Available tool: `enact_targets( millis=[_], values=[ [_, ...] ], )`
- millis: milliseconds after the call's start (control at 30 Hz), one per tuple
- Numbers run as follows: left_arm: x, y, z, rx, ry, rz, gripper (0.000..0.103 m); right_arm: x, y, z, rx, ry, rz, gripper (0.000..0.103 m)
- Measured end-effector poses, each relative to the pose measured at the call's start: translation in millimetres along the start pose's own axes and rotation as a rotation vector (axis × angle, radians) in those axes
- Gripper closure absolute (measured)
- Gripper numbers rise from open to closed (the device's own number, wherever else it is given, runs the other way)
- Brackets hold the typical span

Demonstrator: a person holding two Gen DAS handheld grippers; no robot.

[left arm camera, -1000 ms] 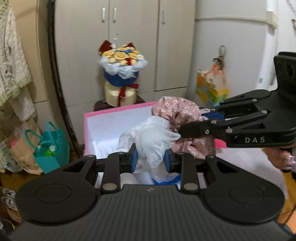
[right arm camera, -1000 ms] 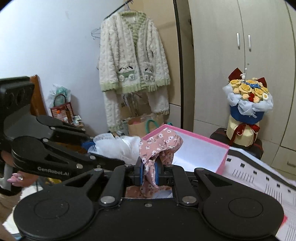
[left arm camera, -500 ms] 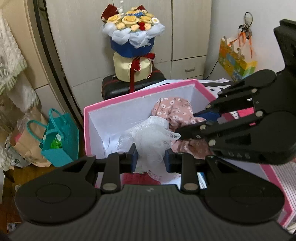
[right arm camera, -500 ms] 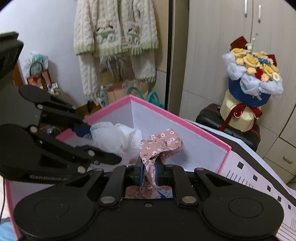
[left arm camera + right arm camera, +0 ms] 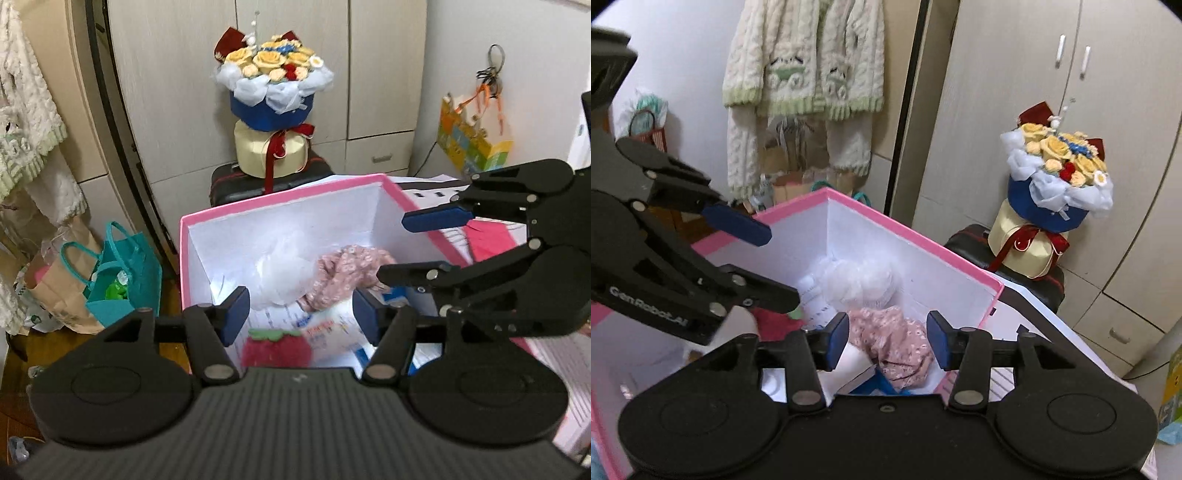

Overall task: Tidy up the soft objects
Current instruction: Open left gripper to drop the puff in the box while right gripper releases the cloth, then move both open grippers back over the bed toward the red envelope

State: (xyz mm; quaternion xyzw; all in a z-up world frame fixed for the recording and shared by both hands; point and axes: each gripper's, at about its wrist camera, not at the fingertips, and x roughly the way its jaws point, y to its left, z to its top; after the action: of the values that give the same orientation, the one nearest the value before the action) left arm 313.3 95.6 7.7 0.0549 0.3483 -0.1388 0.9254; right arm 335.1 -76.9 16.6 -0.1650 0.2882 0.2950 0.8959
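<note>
A pink box with white inside walls (image 5: 280, 199) (image 5: 923, 240) holds a white mesh puff (image 5: 280, 273) (image 5: 857, 284), a pink floral cloth (image 5: 343, 273) (image 5: 897, 339) and a red strawberry plush (image 5: 277, 347). My left gripper (image 5: 301, 319) is open and empty above the box's near side. My right gripper (image 5: 888, 339) is open and empty, just above the floral cloth. Each gripper shows in the other's view, the right one (image 5: 424, 247) and the left one (image 5: 753, 258), both with jaws apart.
A flower bouquet (image 5: 273, 107) (image 5: 1056, 192) stands on a dark case behind the box. A teal bag (image 5: 122, 277) and a paper bag sit on the floor at left. A knit cardigan (image 5: 801, 66) hangs on the wall. Printed sheets lie right of the box.
Both grippers opened. The white puff dropped from the left gripper and the floral cloth from the right gripper into the pink box.
</note>
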Motion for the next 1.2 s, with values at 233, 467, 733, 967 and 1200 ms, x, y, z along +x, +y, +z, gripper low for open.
enact_targets(
  millis=[233, 467, 733, 967, 1200],
  values=[
    [-52.8, -16.0, -16.5, 0.046, -0.017, -0.002, 0.042, -44.0, 14.0, -2.8, 0.027, 0.008, 0.042, 0.045],
    [-105.5, -40.8, -31.1, 0.118, -0.039, 0.006, 0.039, -84.5, 26.6, -10.9, 0.024, 0.005, 0.024, 0.043],
    [-150.5, -73.5, -46.7, 0.188, -0.082, -0.007, 0.032, -127.9, 41.0, -25.1, 0.007, -0.009, 0.023, 0.041],
    [-175.8, -90.1, -63.0, 0.181, -0.090, -0.071, 0.031, -166.2, 65.1, -35.0, -0.050, -0.039, -0.003, 0.036],
    [-189.7, -109.4, -79.2, 0.205, -0.082, -0.132, 0.027, -196.7, 73.0, -58.7, -0.043, -0.054, -0.077, 0.031]
  ],
)
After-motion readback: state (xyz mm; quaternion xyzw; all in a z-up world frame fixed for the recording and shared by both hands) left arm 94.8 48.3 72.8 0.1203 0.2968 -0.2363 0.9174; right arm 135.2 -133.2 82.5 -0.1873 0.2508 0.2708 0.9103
